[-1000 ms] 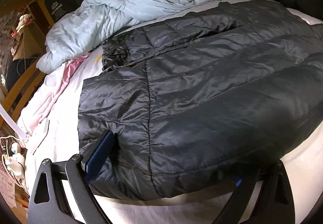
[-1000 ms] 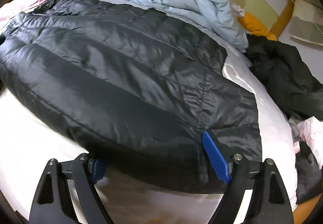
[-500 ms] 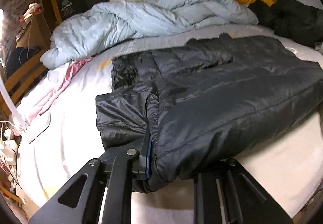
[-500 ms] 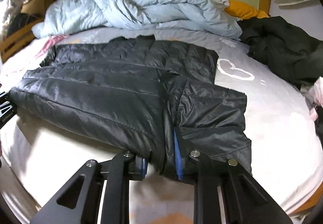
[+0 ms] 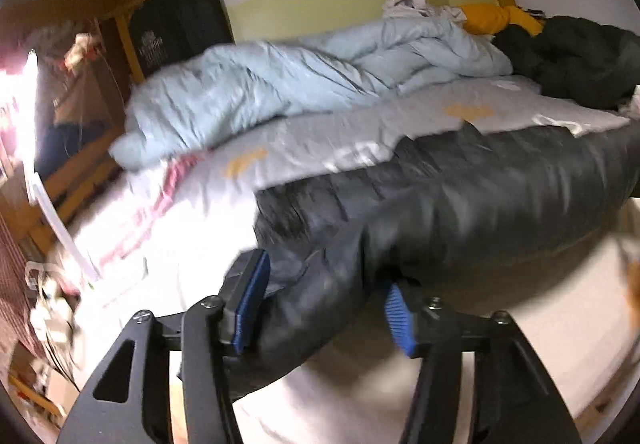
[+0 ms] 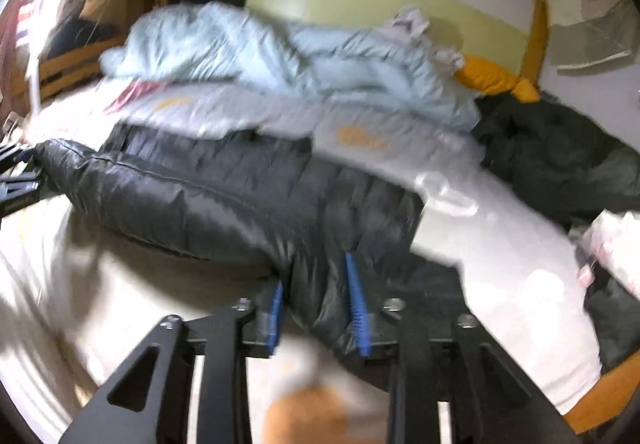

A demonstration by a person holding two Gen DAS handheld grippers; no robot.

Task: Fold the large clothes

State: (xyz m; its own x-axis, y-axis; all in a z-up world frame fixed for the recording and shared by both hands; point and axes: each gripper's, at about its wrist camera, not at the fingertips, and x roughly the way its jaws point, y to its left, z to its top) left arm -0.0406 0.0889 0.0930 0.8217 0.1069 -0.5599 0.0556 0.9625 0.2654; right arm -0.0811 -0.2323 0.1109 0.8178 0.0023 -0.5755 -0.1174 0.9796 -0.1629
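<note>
Lifting black puffer jacket hem off bed | left tongs spread around hem, opening | right tongs pinching hem, easing

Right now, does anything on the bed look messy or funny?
Yes. The light blue duvet is scrunched in a heap at the back of the bed instead of spread flat. A dark garment lies crumpled at the right. The black puffer jacket is being lifted, so its front edge hangs bunched.
</note>
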